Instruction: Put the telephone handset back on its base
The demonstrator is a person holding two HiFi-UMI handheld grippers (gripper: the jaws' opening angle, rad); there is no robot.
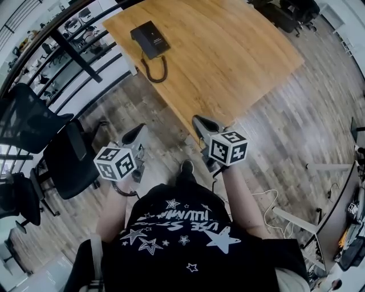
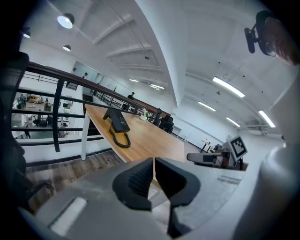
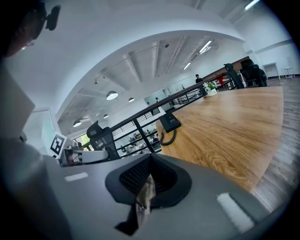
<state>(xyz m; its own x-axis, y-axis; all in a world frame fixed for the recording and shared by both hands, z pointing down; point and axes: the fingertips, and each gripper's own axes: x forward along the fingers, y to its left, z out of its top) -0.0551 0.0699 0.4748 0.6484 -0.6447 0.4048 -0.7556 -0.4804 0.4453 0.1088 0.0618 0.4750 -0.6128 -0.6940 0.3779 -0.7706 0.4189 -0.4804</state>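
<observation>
A black telephone (image 1: 149, 39) lies near the far left corner of the wooden table (image 1: 228, 63), its coiled cord (image 1: 155, 69) looped toward the table's edge. It is small and far off, so handset and base cannot be told apart. It also shows as the telephone (image 2: 117, 121) in the left gripper view and the telephone (image 3: 169, 121) in the right gripper view. My left gripper (image 1: 134, 134) and right gripper (image 1: 201, 122) hover close to the person's body, over the floor and short of the table. Left gripper (image 2: 153, 161) and right gripper (image 3: 150, 159) are both shut with nothing held.
A black railing (image 1: 74, 51) runs along the table's left side. Black office chairs (image 1: 68, 162) stand at the left on the wood-plank floor (image 1: 296, 114), with more chairs (image 1: 291, 14) beyond the table's far end. White desk legs and cables (image 1: 296, 219) lie at the right.
</observation>
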